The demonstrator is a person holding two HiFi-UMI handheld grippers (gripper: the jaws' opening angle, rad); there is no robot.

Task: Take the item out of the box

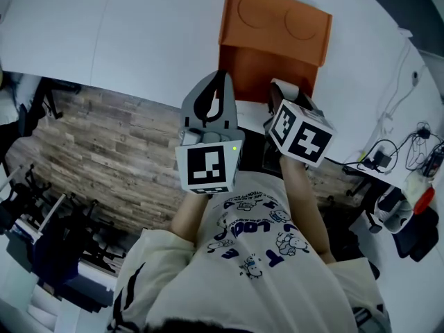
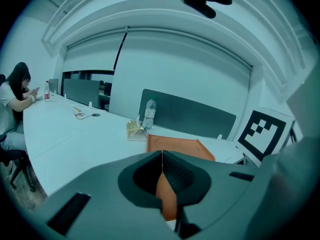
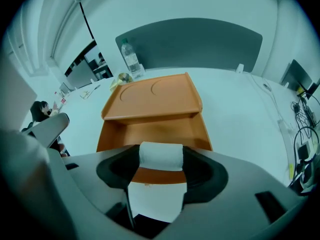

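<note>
An orange box (image 1: 274,40) stands with its lid up on the white table (image 1: 125,33), close to the near edge. My right gripper (image 1: 286,90) hovers just in front of the box, shut on a white rolled item (image 3: 160,156) that fills the gap between its jaws. The box's open tray (image 3: 155,129) lies right behind the roll. My left gripper (image 1: 220,78) is beside the box's left front corner. In the left gripper view its jaws are pressed together (image 2: 162,156) with nothing between them, and the orange box (image 2: 180,146) shows beyond.
A water bottle (image 3: 131,59) and a yellowish packet (image 2: 134,130) stand behind the box by a grey partition (image 3: 190,41). Cables and chargers (image 1: 416,144) lie at the table's right end. A person (image 2: 15,99) sits at the far left of the table.
</note>
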